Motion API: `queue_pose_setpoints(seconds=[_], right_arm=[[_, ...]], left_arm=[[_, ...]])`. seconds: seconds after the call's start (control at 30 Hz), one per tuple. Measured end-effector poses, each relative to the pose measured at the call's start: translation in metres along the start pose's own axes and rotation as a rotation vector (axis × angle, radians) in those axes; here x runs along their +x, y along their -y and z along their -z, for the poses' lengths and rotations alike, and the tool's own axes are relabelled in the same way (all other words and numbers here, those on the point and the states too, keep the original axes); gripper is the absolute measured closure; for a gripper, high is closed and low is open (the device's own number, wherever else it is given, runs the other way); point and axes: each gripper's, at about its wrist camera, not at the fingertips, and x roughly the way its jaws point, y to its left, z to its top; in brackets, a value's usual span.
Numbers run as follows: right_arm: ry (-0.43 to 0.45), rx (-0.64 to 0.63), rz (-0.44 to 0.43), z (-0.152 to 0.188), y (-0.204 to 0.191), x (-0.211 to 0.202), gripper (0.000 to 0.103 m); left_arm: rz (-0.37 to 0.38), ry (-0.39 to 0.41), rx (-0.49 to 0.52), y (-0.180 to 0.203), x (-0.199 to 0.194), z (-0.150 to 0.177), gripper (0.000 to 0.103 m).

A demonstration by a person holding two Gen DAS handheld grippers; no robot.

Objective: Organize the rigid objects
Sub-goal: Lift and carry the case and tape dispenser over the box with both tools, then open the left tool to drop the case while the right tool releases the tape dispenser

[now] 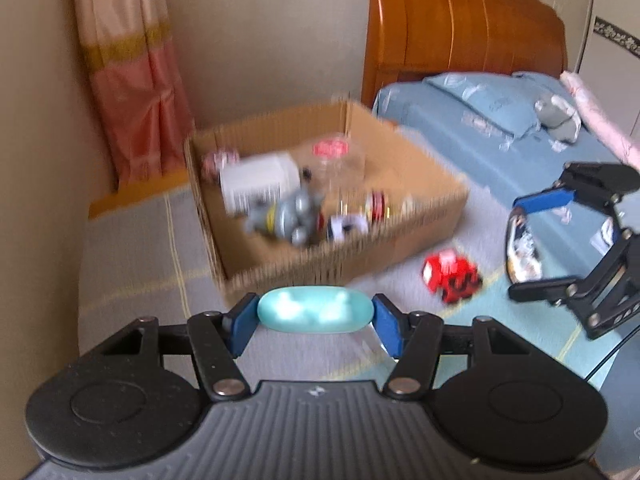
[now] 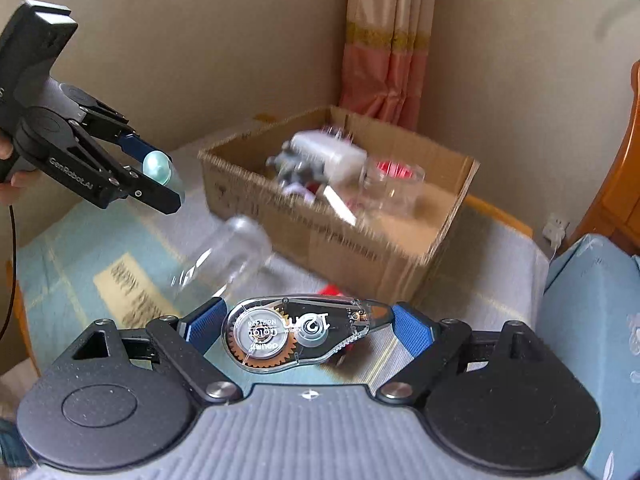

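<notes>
Your landmark is the cardboard box (image 1: 320, 216), open-topped, sitting on the checked blanket (image 1: 140, 264) of the bed beside the wooden headboard (image 1: 460, 24) and the blue quilt (image 1: 480, 128). A pink curtain (image 1: 132, 92) hangs behind the box in the corner.

Inside the box you have a white container (image 1: 260, 180), a clear jar with a red label (image 1: 336, 160), a grey toy figure (image 1: 288, 216) and some small red-and-white pieces too blurred to tell apart.

In front of the box, on the blanket, a clear plastic bottle (image 2: 228, 256) lies on its side. To the box's right front, a red toy car (image 1: 452, 276) rests on the blanket, apart from the box wall.

Your left gripper (image 1: 316, 316) is held up in front of the box's near wall. Its fingers (image 1: 244, 324) are drawn in fairly close and clamp a pale turquoise, egg-like capsule (image 1: 316, 314) by its two ends, clear of the blanket.

Your right gripper (image 2: 308, 332) is lifted to the right front of the box, above the red car. Its fingers (image 2: 412, 332) stand wide and press on the two ends of a clear correction-tape dispenser (image 2: 300, 332), its gears and spool visible through the shell, lying flat between the blue pads.
</notes>
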Motion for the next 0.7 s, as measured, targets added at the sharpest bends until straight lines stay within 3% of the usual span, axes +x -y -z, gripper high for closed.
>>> queue_pose_setpoints(seconds=[0.3, 0.7], right_arm=[[0.065, 0.048, 0.026, -0.039, 0.022, 0.006, 0.011], [0.069, 0.08, 0.043, -0.052, 0.033, 0.016, 0.011]], left_arm=[[-0.035, 0.026, 0.016, -0.012, 0.026, -0.043, 0.043], [-0.056, -0.052, -0.042, -0.027, 0.066, -0.029, 0.043]])
